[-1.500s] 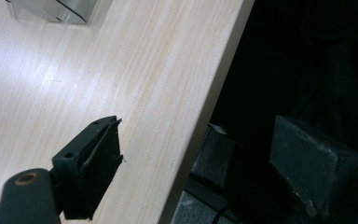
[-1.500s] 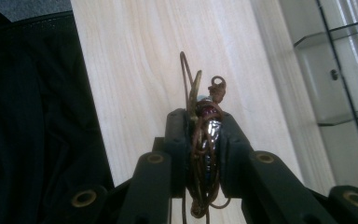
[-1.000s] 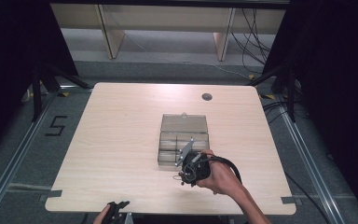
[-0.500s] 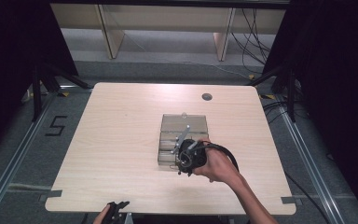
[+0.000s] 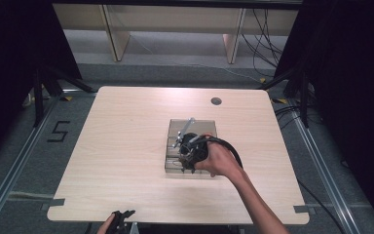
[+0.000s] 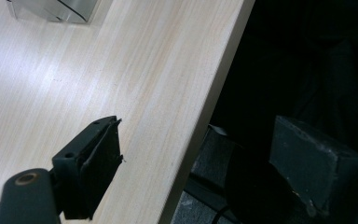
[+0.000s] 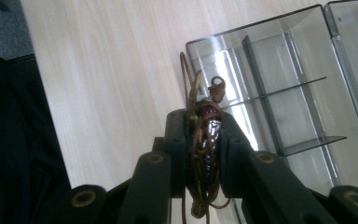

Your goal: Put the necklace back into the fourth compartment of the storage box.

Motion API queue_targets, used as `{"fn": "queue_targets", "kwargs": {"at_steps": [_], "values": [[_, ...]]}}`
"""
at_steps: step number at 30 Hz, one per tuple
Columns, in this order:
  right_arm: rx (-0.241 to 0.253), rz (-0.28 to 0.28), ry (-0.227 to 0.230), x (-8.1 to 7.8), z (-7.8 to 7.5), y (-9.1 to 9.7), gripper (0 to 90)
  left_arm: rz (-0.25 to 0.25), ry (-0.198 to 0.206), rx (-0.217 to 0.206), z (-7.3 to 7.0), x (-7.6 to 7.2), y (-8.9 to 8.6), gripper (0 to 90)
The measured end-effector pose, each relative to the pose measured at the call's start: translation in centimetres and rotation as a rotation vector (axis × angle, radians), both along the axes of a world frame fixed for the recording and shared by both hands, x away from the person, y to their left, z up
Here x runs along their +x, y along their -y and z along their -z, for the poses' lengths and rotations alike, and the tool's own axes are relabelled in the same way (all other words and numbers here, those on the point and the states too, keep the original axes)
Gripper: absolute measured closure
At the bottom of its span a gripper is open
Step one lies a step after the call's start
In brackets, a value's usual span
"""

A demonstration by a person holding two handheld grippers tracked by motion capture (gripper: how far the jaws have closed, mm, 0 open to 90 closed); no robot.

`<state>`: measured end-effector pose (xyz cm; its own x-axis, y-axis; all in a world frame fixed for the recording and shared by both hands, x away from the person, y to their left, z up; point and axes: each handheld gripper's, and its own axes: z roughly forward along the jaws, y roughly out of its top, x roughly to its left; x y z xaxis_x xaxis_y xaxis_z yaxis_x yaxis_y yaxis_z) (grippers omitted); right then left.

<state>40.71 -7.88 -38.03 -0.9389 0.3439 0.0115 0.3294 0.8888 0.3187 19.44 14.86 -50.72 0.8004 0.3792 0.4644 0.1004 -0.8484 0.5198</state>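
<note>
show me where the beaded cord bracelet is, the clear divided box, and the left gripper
beaded cord bracelet (image 7: 206,122): right gripper view, on the dark bead clamped between the jaws.
clear divided box (image 7: 279,88): right gripper view, on an inner divider wall.
left gripper (image 6: 193,154): left gripper view, midway between its open jaws, at the table edge.

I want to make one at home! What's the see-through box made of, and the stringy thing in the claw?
The box looks like clear, smoky hard plastic: glossy walls, thin dividers, wood showing through. The stringy thing looks like a thin brown cord, maybe leather, with a dark red bead and a small metal clasp; I can't be sure. The right claw pinches it.
</note>
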Motion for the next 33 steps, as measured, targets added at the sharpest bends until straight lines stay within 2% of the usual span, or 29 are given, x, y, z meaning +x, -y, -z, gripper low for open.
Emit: {"fn": "queue_targets", "kwargs": {"at_steps": [11, 17, 18, 20, 22, 26, 27, 32, 33], "values": [[-0.015, 0.021, -0.006, 2.2, 0.9, -1.4, 77.6, 0.003, 0.013, 0.008, -0.1, 0.0, -0.1, 15.7], [-0.026, 0.04, -0.026, 3.2, 1.6, -2.1, 77.6, 0.003, 0.01, 0.01, -0.2, 0.0, -0.1, 15.7], [-0.048, 0.028, -0.02, 3.6, 1.8, -2.2, 77.6, 0.004, 0.013, 0.01, -0.2, 0.0, -0.1, 15.7], [-0.034, 0.033, -0.033, 3.6, 1.9, -2.4, 77.5, 0.003, 0.013, 0.009, -0.1, 0.0, -0.1, 15.7], [-0.059, 0.034, -0.041, 4.1, 2.3, -2.7, 77.5, 0.004, 0.013, 0.009, -0.1, 0.0, -0.1, 15.7], [-0.067, 0.036, -0.042, 4.4, 2.9, -3.0, 77.4, 0.003, 0.009, 0.009, -0.1, 0.0, -0.1, 15.7], [-0.072, 0.037, -0.046, 4.6, 3.1, -3.1, 77.4, 0.007, -0.009, 0.002, 0.0, 0.0, -0.1, 15.7], [-0.081, 0.047, -0.067, 5.0, 3.9, -3.7, 77.3, 0.002, 0.002, 0.002, -0.1, -0.1, -0.2, 15.7], [-0.082, 0.043, -0.064, 5.1, 4.0, -3.8, 77.3, 0.005, -0.007, 0.003, -0.1, 0.0, -0.2, 15.7]]}}
